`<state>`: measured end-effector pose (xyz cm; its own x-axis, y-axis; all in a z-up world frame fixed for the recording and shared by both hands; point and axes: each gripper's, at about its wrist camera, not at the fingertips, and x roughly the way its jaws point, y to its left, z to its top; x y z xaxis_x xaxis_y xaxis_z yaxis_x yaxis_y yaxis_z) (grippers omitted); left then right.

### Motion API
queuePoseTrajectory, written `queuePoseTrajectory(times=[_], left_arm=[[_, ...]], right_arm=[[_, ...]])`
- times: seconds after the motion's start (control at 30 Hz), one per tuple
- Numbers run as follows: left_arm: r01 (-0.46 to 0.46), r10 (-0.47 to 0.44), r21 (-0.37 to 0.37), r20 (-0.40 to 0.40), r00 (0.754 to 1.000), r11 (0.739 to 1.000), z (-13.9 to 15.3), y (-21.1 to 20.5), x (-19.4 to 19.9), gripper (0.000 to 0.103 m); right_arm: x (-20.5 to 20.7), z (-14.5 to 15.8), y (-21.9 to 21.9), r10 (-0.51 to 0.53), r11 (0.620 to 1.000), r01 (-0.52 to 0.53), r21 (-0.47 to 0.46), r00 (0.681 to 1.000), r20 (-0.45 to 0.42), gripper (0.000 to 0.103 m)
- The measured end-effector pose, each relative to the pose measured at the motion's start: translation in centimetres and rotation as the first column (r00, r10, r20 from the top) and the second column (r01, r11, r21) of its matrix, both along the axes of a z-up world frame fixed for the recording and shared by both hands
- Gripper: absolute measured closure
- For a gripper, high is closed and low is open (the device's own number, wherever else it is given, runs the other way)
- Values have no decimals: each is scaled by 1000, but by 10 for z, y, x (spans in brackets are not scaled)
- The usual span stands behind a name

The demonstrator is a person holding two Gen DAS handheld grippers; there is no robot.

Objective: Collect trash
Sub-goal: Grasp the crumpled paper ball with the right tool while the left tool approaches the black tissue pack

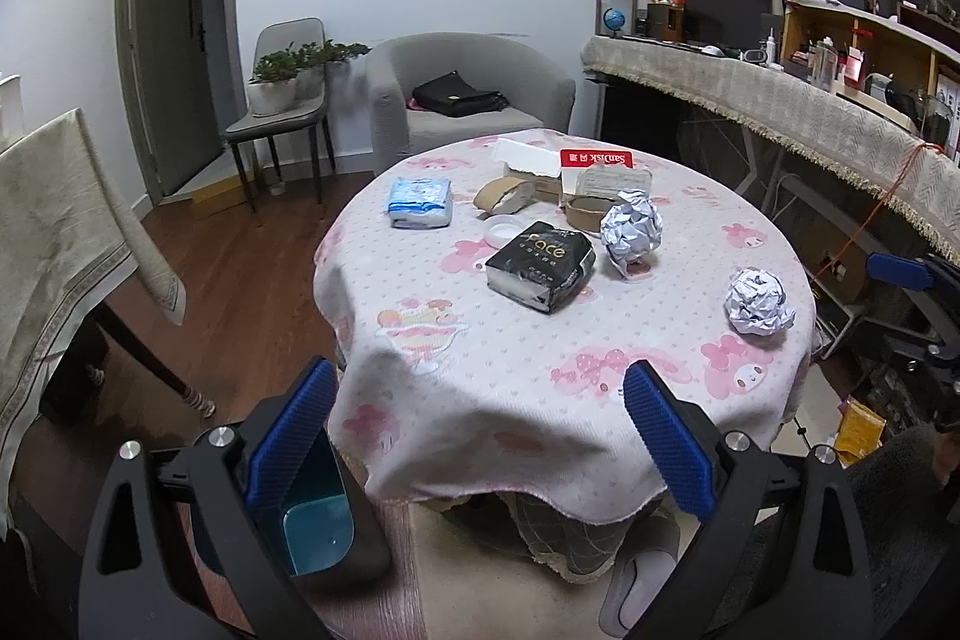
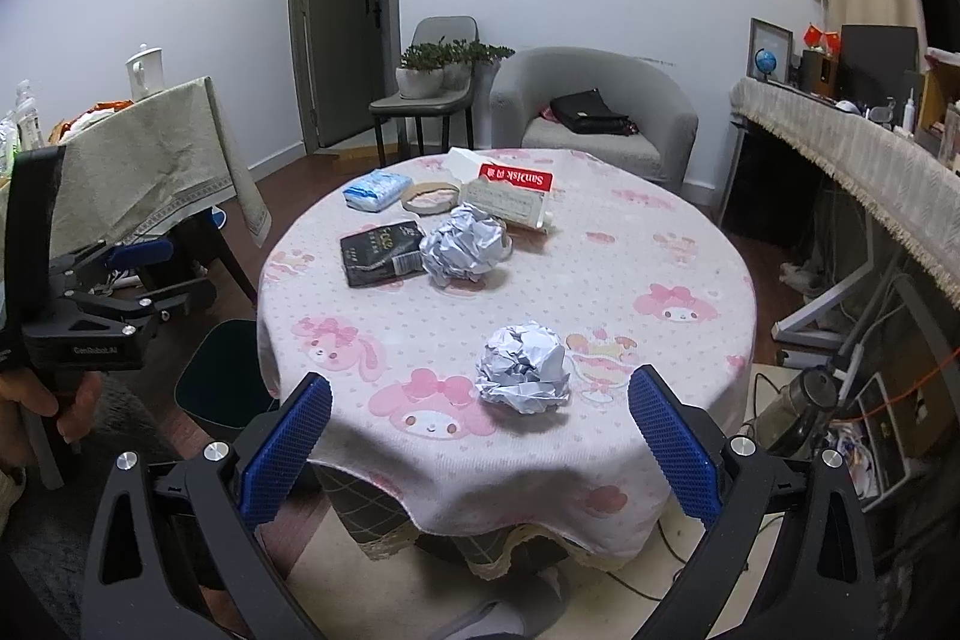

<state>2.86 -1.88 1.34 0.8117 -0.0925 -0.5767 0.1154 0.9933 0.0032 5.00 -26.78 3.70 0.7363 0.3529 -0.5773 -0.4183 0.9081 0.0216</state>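
Both tongs released and empty, left tongs (image 1: 480,436) and right tongs (image 2: 480,436) short of the counter (image 2: 630,280), near paper ball (image 2: 524,376) at 12 o'clock from right tongs, far paper ball (image 2: 462,244) beyond it, bin (image 1: 318,526) at 7 o'clock on floor.

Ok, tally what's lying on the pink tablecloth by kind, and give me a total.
Crumpled paper balls: 2, the near one and the far one
Tissue packs: 2, one black, one blue-and-white
Cardboard tape rolls: 2, one and another
Small white dish: 1
Red SanDisk card: 1
Boxes or cartons at the back: stacked, count unclear
Total: 8 clearly countable
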Motion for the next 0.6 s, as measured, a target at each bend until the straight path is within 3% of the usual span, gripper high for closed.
queuePoseTrajectory(times=[0.4, 0.6], left_arm=[[54, -55, -35, -29, 998, 998, -10, -2, 37, 9], [100, -101, -34, -48, 994, 994, -19, -6, 63, 10]], right_arm=[[35, -21, 3, -13, 1000, 13, -6, 998, -56, 3], [59, -37, 11, -14, 999, 10, -41, 996, -92, 17]])
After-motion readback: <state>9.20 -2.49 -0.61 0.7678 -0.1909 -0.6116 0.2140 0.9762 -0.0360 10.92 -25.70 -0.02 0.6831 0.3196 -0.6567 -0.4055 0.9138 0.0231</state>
